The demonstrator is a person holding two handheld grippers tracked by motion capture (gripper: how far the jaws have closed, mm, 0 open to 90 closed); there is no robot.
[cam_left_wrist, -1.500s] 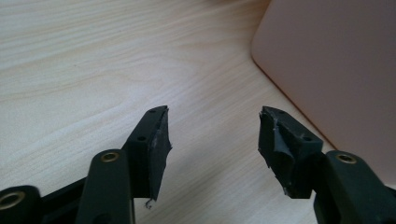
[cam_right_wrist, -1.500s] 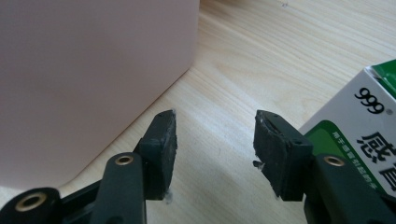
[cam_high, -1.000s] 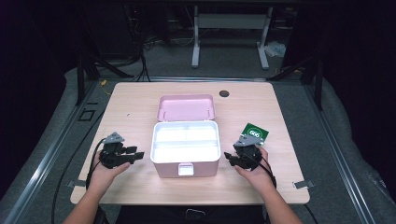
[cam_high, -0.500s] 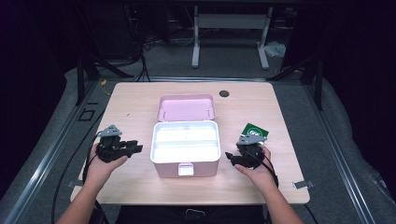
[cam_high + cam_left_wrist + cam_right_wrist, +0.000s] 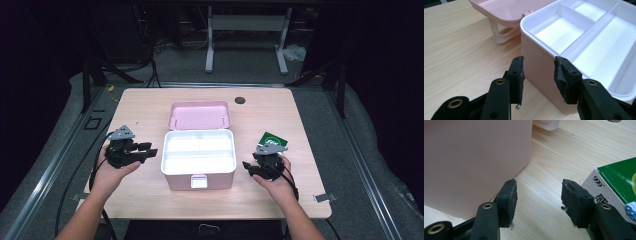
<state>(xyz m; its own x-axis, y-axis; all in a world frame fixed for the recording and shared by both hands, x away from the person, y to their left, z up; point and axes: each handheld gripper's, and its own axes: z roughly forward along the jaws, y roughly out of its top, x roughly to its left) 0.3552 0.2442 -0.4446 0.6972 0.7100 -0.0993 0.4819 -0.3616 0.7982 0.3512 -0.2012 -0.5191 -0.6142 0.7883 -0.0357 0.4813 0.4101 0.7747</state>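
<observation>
A pink plastic box (image 5: 199, 160) sits in the middle of a pale wood-grain surface (image 5: 150, 107), its long axis running left to right across the high view. It is a rounded rectangle with smooth, matte walls. Its pink lid (image 5: 200, 115) is swung open and lies back behind it, away from the person, inner side up. A small latch (image 5: 198, 181) on the front wall faces the person. Inside is a glossy white tray (image 5: 584, 37), split by thin upright walls into one long compartment and smaller ones beside it. A pale curved handle (image 5: 499, 33) shows under the lid.

The left gripper (image 5: 146, 150) is held just left of the box, pointing toward its left wall. Its jaws have just been opening a little; they are apart and grasp nothing, and their black rubber pads look worn.

The right gripper (image 5: 247, 167) rests near the box's right side, pointing at it. Its jaws have just been closing somewhat, yet they stay apart with bare wood between them. Just beside it lies a small green and white cardboard carton (image 5: 272, 141), set at a slant.
</observation>
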